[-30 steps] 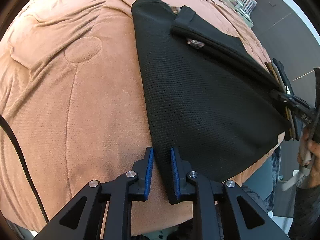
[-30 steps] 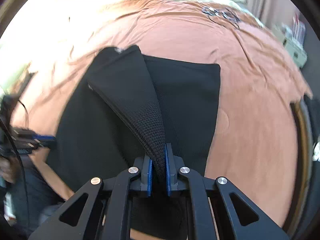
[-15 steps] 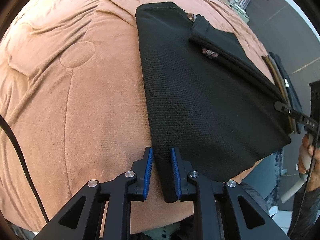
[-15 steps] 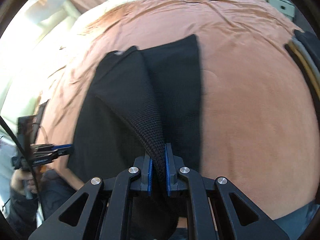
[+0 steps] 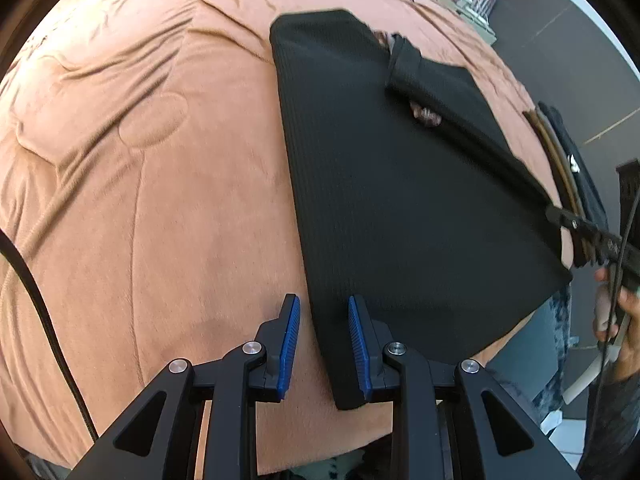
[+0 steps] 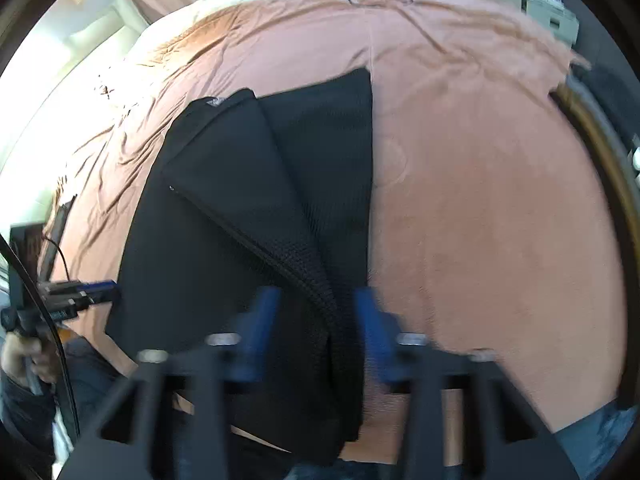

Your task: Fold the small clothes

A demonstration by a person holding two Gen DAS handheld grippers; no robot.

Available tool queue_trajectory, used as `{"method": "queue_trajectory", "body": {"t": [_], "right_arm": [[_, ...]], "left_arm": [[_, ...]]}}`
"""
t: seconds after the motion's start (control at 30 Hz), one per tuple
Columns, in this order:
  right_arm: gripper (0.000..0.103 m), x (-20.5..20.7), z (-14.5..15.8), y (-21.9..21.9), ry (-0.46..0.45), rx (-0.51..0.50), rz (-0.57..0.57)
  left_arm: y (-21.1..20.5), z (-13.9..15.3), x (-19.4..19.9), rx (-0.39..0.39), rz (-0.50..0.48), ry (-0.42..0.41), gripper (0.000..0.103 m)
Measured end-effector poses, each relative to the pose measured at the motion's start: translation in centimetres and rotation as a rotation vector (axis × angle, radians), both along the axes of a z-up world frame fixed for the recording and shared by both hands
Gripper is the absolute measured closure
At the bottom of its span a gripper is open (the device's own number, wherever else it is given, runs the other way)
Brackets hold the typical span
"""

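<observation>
Both tools letting go of a black garment on a bed

The right tool [image 6: 316,336] is opening, its blue pads clear of the raised fold of the black garment [image 6: 248,208] between them. The left tool [image 5: 322,344] is also opening, straddling the garment's near edge, its right pad alongside the cloth. The garment lies part-folded on the brown bedspread [image 5: 140,200], near the bed's edge.

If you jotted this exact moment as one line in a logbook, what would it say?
step: fold release | right gripper: opening, black waffle-knit garment edge between pads | left gripper: opening, garment corner between pads | surface: rust-brown bedspread
</observation>
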State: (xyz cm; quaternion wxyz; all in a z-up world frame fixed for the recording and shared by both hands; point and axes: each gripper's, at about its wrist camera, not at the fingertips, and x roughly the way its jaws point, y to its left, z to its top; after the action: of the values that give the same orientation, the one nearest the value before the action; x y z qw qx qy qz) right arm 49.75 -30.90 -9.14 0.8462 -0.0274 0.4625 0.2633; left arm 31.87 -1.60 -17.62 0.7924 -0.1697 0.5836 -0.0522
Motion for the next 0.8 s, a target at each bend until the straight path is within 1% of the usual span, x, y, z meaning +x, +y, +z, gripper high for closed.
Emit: {"method": "queue_trajectory", "body": {"t": [0.07, 0.13, 0.23, 0.3, 0.4, 0.43, 0.53, 0.57, 0.7, 0.8], "right_arm": [[0.034, -0.7, 0.3, 0.5, -0.024, -0.03, 0.024], [0.035, -1.2, 0.0, 1.7, -0.051, -0.106, 0.055], [0.035, -1.5, -1.1, 3.3, -0.063, -0.208, 0.09], [0.035, -1.3, -2.1, 3.7, -0.061, -0.258, 0.088], [0.035, -0.3, -2.4, 3.2, -0.04, -0.242, 0.054], [0.035, 0.1, -2.4, 2.4, -0.031, -0.228, 0.023], [0.035, 0.9, -2.3, 0.9, 0.002, -0.173, -0.032], [0.035, 1.0, -2.2, 0.7, 0.005, -0.169, -0.042], [0.035, 0.0, -1.4, 1.8, -0.044, -0.213, -0.051], [0.035, -1.3, 0.0, 3.4, -0.1, -0.229, -0.011]], "left_arm": [[0.3, 0.5, 0.2, -0.01, 0.009, -0.014, 0.076], [0.5, 0.9, 0.5, -0.015, 0.015, -0.028, 0.076], [0.8, 1.3, 1.1, -0.027, 0.026, -0.042, 0.076], [1.0, 1.4, 1.5, -0.024, 0.026, -0.044, 0.076], [0.5, 1.1, 2.2, -0.003, 0.009, -0.032, 0.076], [0.1, 0.9, 2.6, 0.007, 0.001, -0.025, 0.076], [-0.3, -0.5, 2.8, 0.058, -0.022, 0.013, 0.076], [-0.3, -1.1, 2.8, 0.056, -0.021, 0.025, 0.076], [-0.2, -1.2, 2.8, 0.045, -0.019, 0.02, 0.075], [0.1, -0.7, 2.7, 0.034, -0.016, 0.011, 0.075]]}}
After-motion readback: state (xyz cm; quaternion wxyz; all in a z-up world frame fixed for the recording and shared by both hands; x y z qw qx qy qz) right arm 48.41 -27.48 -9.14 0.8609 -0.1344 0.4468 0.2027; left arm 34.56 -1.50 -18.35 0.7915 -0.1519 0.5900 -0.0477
